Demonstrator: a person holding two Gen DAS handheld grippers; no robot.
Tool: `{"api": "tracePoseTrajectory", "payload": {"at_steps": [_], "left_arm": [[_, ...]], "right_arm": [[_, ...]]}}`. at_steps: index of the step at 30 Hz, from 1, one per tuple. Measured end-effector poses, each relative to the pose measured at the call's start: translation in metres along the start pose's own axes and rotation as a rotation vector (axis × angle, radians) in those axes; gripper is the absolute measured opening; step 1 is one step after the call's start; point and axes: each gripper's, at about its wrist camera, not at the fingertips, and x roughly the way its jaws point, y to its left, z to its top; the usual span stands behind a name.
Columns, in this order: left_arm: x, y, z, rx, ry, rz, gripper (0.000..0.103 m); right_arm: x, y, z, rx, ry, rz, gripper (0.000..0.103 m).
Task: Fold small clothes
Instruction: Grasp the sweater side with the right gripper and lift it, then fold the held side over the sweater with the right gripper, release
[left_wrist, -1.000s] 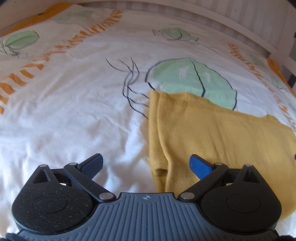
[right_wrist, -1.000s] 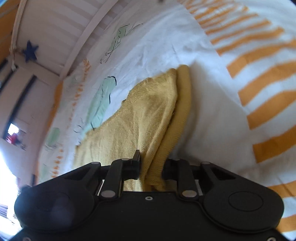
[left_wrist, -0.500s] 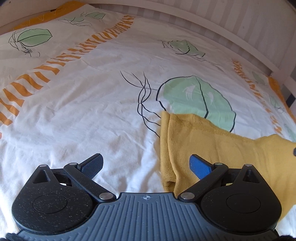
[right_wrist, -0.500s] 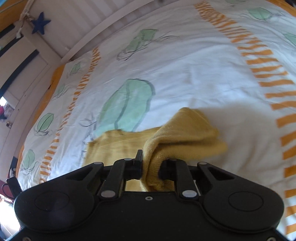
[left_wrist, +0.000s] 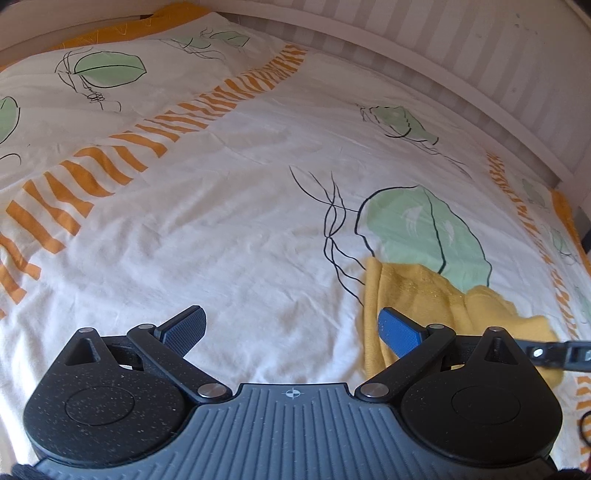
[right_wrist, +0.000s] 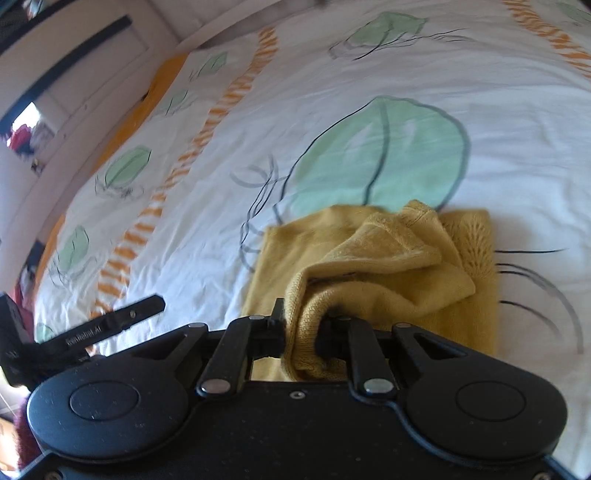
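The right hand-held gripper (right_wrist: 301, 325) has its jaws drawn in tight on a bunched edge of the mustard-yellow knitted garment (right_wrist: 373, 266), having just been closing on it, and it carries that edge up and over the rest of the piece. The lifted flap droops across the flat part below, so a fold is under way but not yet laid down.

The left hand-held gripper (left_wrist: 291, 328) hangs with its blue-padded fingers (left_wrist: 399, 326) spread wide and nothing between them; the garment's near left corner lies just beside its right finger.

The garment (left_wrist: 413, 302) rests on the bed, on a white bedsheet printed with green leaves and orange stripes (left_wrist: 221, 229), over the lower edge of one large green leaf and towards the bed's right side. Beyond it runs the pale slatted bed rail (left_wrist: 461, 74).

I judge the task partly done: the flap needs setting down and smoothing, perhaps with a further fold.
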Motion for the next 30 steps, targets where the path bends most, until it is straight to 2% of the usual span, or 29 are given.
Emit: {"api": "tracePoseTrajectory", "payload": {"at_steps": [8, 11, 12, 14, 15, 18, 21, 24, 27, 30], "left_arm": [[0.0, 0.003, 0.0, -0.006, 0.008, -0.015, 0.101], [0.0, 0.005, 0.0, -0.013, 0.011, -0.016, 0.101], [0.001, 0.006, 0.0, -0.018, 0.013, -0.015, 0.101], [0.001, 0.008, 0.0, -0.026, 0.016, -0.015, 0.101], [0.001, 0.009, 0.0, -0.031, 0.017, -0.014, 0.101], [0.002, 0.011, 0.001, -0.039, 0.017, -0.011, 0.101], [0.002, 0.011, 0.0, -0.038, 0.019, -0.01, 0.101], [0.002, 0.007, -0.001, -0.021, 0.019, -0.009, 0.101], [0.002, 0.003, -0.003, -0.003, 0.02, -0.021, 0.101], [0.001, -0.003, -0.004, 0.02, 0.015, -0.036, 0.101]], "right_arm": [[0.037, 0.036, -0.014, -0.106, 0.06, -0.07, 0.024], [0.044, 0.041, -0.017, -0.124, 0.065, -0.071, 0.037], [0.044, 0.042, -0.018, -0.123, 0.057, -0.057, 0.047], [0.042, 0.046, -0.018, -0.123, 0.04, -0.012, 0.06], [0.039, 0.048, -0.018, -0.127, 0.033, 0.006, 0.063], [0.027, 0.054, -0.018, -0.155, 0.006, 0.046, 0.063], [0.009, 0.052, -0.016, -0.139, -0.041, 0.115, 0.063], [-0.012, 0.047, -0.012, -0.126, -0.101, 0.145, 0.063], [-0.03, 0.035, -0.01, -0.123, -0.145, 0.106, 0.063], [-0.04, 0.021, -0.012, -0.151, -0.183, -0.013, 0.063]]}}
